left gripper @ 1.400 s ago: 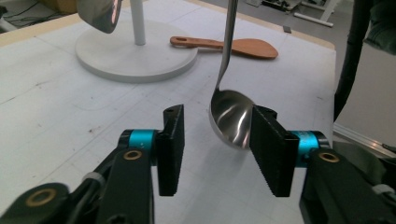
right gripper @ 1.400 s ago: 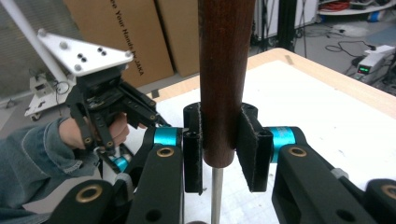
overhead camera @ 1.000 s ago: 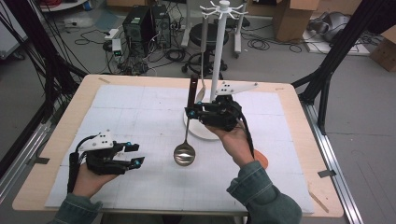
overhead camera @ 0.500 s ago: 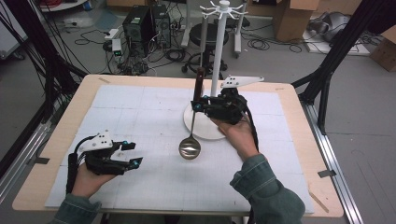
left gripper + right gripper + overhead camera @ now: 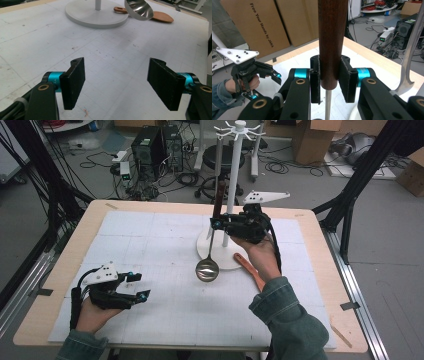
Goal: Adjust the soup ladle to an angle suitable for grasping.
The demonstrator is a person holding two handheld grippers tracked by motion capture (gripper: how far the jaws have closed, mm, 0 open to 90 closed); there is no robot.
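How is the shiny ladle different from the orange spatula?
The ladle hangs upright above the mat, clamped at its dark wooden handle by the right gripper; the orange spatula lies flat on the table, untouched. The ladle has a round shiny metal bowl; the spatula is flat and orange. Both are near the white stand.

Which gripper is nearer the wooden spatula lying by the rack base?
Right. The right gripper hangs just above the spatula, gripping the ladle; the left gripper sits far across the table.

Even, soft overhead light is filling the room, casting only faint shadows on the table (image 5: 150,235). The ladle (image 5: 139,9) bowl is catching a bright sheen. The high view is looking slightly soft; the right gripper view's background is blurring mildly.
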